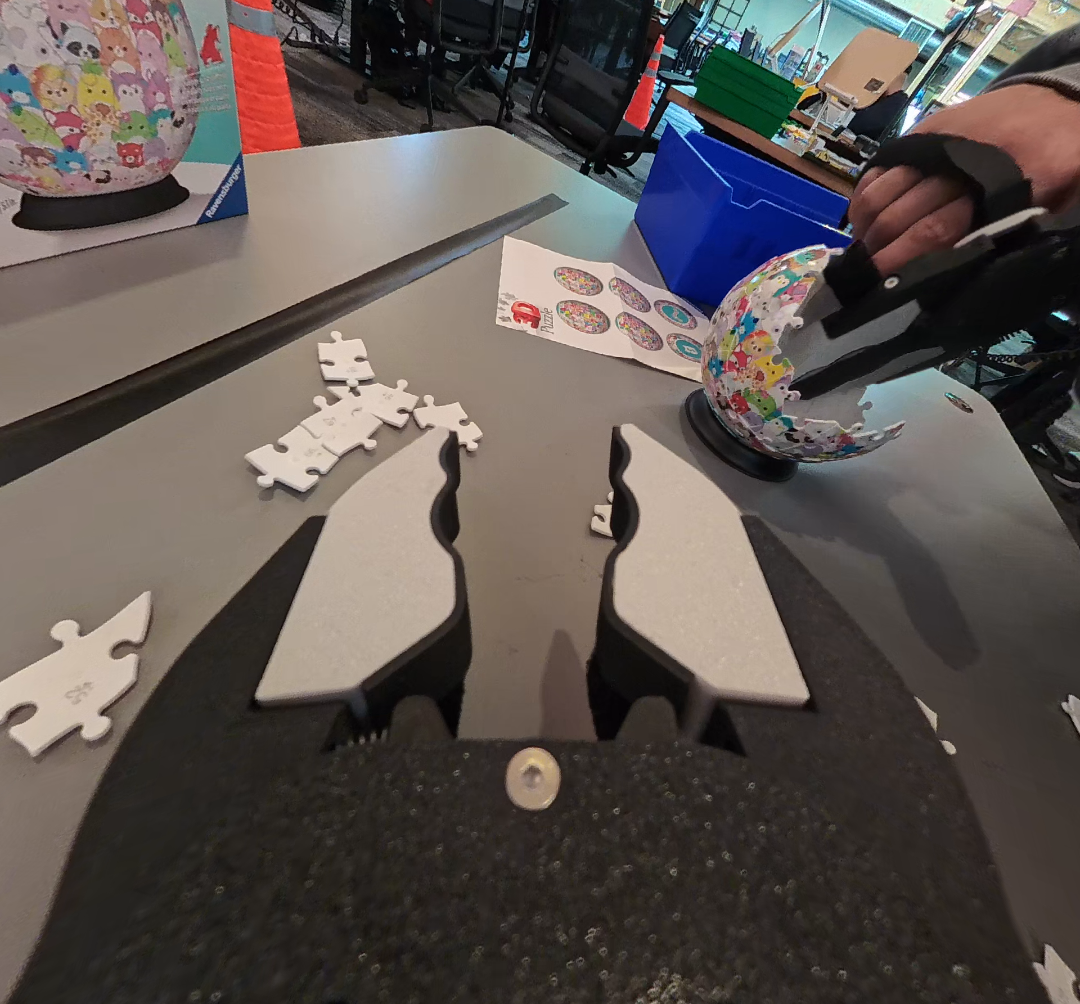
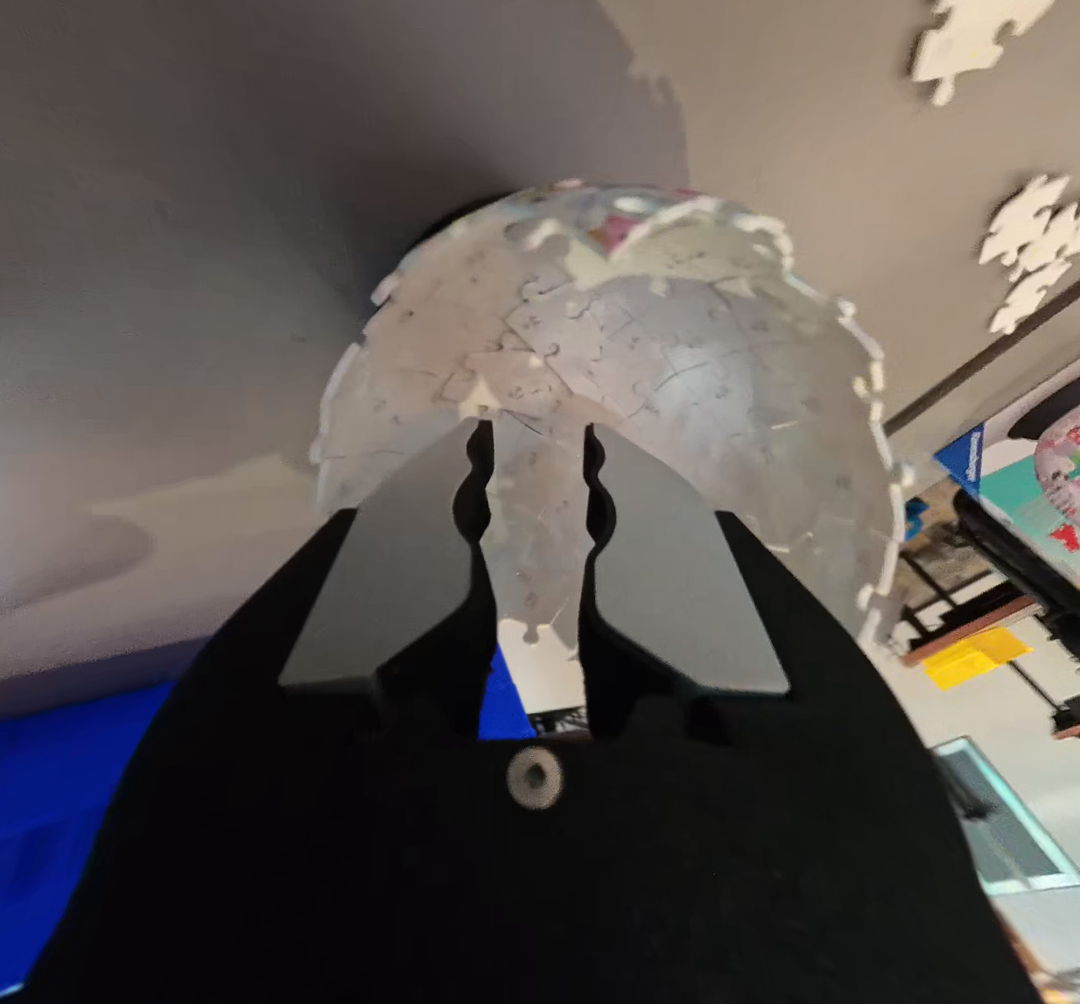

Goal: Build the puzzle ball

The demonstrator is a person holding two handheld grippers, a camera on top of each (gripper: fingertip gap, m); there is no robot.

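Note:
The half-built puzzle ball (image 1: pixel 742 356), colourful outside and white inside, sits on a black stand (image 1: pixel 730 453) at the right of the grey table (image 1: pixel 526 345). My right gripper (image 1: pixel 809 359) reaches into its open shell with the jaws apart. In the right wrist view the gripper (image 2: pixel 535 428) is open against the ball's white inner wall (image 2: pixel 672 368), with nothing between the fingers. My left gripper (image 1: pixel 535 438) is open and empty, low over the table. A cluster of white face-down pieces (image 1: pixel 345 421) lies just beyond its left finger. A small piece (image 1: pixel 602 520) lies by the right finger.
One loose piece (image 1: pixel 70 678) lies at the near left. The puzzle box (image 1: pixel 117 70) stands far left, beyond a seam (image 1: pixel 292 321) between tables. An instruction sheet (image 1: pixel 596 304) and a blue bin (image 1: pixel 730 216) lie behind the ball. More loose pieces (image 2: pixel 982 17) show in the right wrist view. The grippers' ends are close to 25 cm from one another. My left gripper is the nearer one to the loose piece (image 1: pixel 70 678): about 12 cm, against 35 cm.

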